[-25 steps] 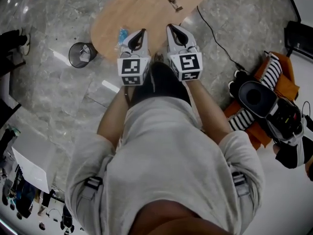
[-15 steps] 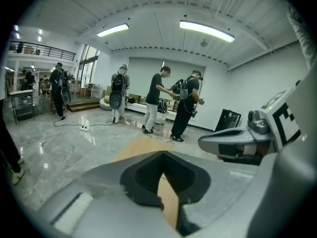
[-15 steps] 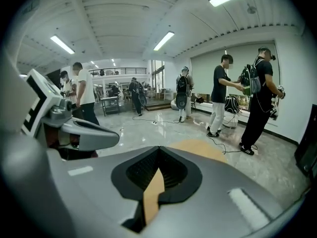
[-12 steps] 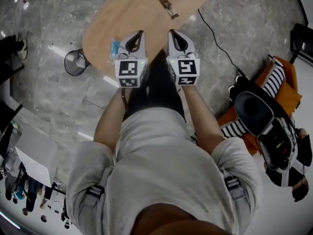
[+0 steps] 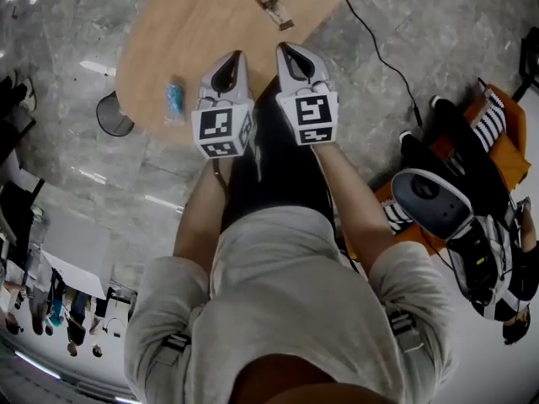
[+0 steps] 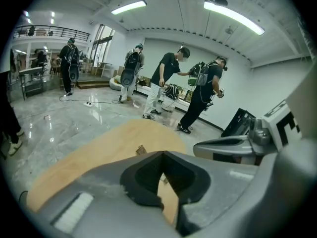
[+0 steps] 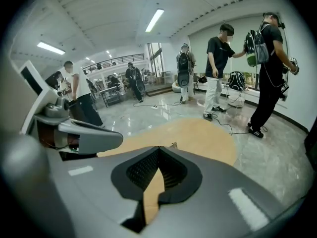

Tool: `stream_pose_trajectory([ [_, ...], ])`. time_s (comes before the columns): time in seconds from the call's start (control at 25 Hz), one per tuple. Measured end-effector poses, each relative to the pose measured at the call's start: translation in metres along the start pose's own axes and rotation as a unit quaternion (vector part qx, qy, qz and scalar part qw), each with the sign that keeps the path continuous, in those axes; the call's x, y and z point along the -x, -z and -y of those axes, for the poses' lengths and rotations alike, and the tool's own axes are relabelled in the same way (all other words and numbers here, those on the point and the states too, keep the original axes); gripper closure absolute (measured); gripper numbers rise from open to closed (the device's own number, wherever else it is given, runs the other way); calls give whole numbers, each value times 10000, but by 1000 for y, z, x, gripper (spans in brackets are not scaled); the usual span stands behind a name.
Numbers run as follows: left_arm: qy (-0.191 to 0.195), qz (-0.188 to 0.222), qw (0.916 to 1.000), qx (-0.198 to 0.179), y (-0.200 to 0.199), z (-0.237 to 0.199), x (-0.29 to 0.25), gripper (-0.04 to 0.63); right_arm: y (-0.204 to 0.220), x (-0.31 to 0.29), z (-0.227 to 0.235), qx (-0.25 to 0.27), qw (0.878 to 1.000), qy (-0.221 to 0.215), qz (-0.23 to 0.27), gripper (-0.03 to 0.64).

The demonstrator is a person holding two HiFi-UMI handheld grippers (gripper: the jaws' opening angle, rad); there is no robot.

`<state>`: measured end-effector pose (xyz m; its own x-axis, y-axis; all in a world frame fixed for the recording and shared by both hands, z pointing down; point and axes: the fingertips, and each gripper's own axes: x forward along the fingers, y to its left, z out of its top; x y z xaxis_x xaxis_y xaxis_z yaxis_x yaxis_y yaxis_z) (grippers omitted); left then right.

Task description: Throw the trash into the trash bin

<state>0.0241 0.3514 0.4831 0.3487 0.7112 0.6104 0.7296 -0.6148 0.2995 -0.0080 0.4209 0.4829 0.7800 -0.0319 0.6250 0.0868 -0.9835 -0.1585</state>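
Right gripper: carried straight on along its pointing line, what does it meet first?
The right gripper would probably meet the wooden table top first, near the brown scrap; depth is unclear.

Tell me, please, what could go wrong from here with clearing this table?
The blue crumpled wrapper lies near the edge of the oval wooden table; the shut left gripper may knock it off. The black wire-mesh bin sits partly hidden by that edge, so a drop may miss. The black floor cable could trip someone.
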Motion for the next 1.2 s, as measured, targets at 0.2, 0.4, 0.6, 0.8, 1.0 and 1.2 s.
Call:
stream_pose_trajectory([
  [0.2,-98,-187,9998,56,38,-20,-36,577,39,-41,7,-206,9994,-168,-206,609],
  [0.4,3,-288,9996,2,61,-31,-70,577,66,-72,24,-75,9993,-104,-346,609],
  [0.6,80,-501,9987,-33,76,-37,-94,577,83,-106,48,506,9958,-161,-743,607],
  [0.8,-12,-636,9979,75,88,-52,-110,577,106,-136,56,917,9852,-459,-1370,518],
  [1.0,-105,-796,9965,234,102,-62,-118,577,132,-155,64,963,9773,-427,-1838,512],
  [1.2,-56,-702,9973,196,98,-61,-124,577,165,-175,63,1355,9595,-511,-2416,503],
])
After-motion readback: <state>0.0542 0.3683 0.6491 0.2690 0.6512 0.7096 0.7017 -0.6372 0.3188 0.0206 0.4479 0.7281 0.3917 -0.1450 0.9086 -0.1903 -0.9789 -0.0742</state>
